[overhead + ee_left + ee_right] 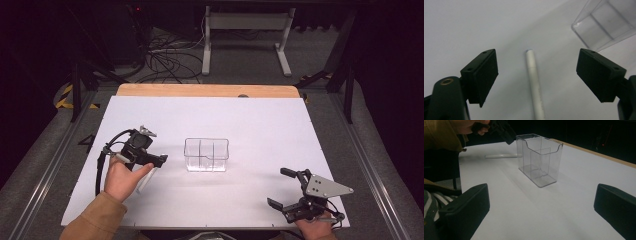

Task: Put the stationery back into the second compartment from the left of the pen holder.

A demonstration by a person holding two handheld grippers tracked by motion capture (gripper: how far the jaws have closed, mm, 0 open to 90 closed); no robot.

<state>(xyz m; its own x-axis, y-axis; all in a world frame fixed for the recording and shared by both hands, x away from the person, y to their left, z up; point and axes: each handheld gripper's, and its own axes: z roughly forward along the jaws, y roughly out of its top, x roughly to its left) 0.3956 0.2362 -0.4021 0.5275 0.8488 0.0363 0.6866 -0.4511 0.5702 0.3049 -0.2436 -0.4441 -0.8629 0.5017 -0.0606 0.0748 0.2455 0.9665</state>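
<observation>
A white pen [534, 82] lies flat on the white table sheet, left of a clear plastic organizer box [206, 155] with compartments. My left gripper [152, 162] hangs just over the pen [148, 180], pointing down at it. In the left gripper view my left gripper [537, 58] is open, its jaws standing wide on either side of the pen without touching it. The box's corner [604, 22] shows at the upper right there. My right gripper [278, 187] rests open near the front right of the table with nothing between its jaws, facing the box [539, 157] and the pen [499, 156].
The white sheet [260, 125] covers a wooden table whose far edge [200, 90] shows. Beyond it are a desk frame and loose cables on the floor. A person's hand and tan sleeve [100, 215] hold the left gripper.
</observation>
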